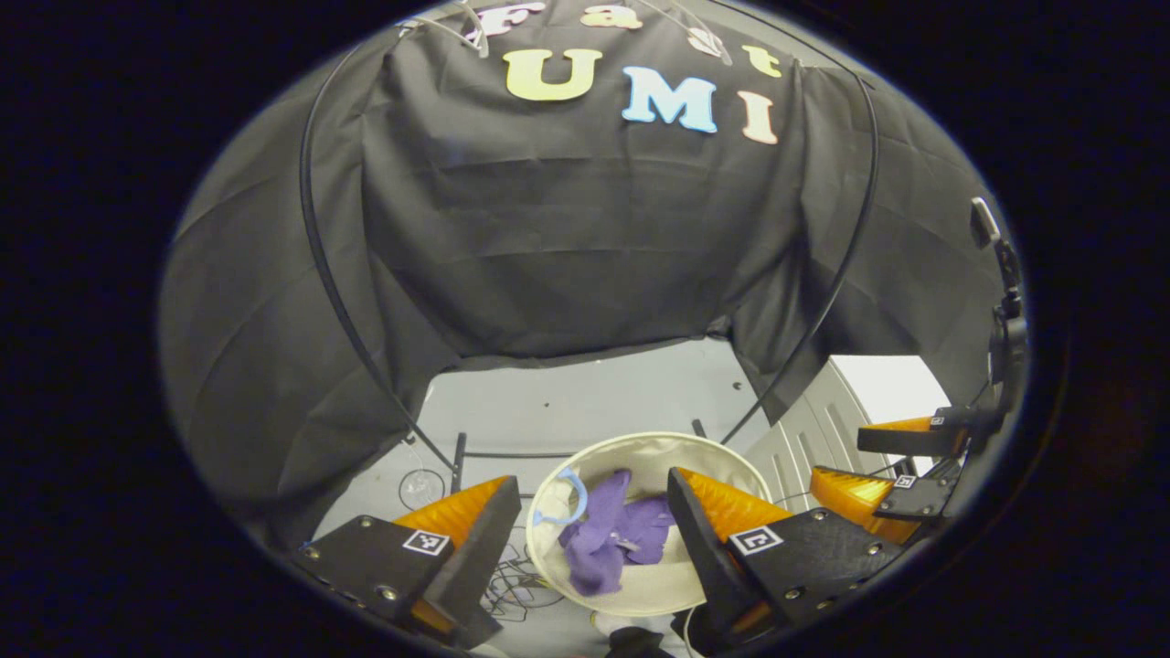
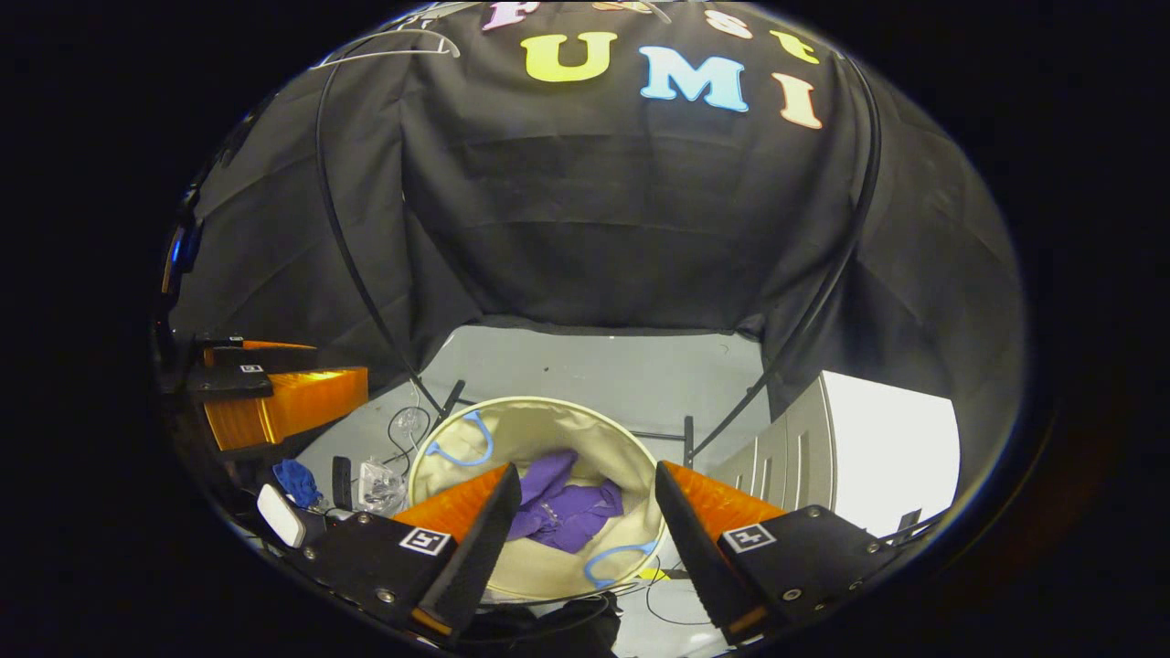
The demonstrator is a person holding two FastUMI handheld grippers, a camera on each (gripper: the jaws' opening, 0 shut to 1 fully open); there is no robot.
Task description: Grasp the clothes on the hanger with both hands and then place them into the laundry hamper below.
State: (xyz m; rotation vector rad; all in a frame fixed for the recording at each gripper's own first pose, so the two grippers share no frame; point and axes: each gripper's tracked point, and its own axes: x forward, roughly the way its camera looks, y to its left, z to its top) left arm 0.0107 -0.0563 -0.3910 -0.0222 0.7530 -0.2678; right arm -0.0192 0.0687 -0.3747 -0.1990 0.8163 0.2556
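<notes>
A black cloth wall (image 1: 585, 238) hangs at the back of the booth, with thin black rods (image 1: 315, 247) curving down its sides to a grey floor (image 2: 603, 370). At the top, a pale wire hanger (image 2: 384, 46) sits bare against the cloth. A white cabinet (image 2: 877, 448) stands on the floor at the right. Below the hanger, a round cream laundry hamper (image 2: 539, 429) with blue loop handles (image 2: 462, 439) rests on the floor. The purple clothes (image 2: 562, 507) lie crumpled inside the hamper, near the middle of its bottom. The left gripper (image 1: 585, 530) hangs above the hamper with its jaws spread wide and nothing between them. The right gripper (image 2: 580, 521) hovers just beside it, also wide apart and holding nothing. A tangle of cables (image 2: 407, 425) lies on the floor by the hamper's left rim.
</notes>
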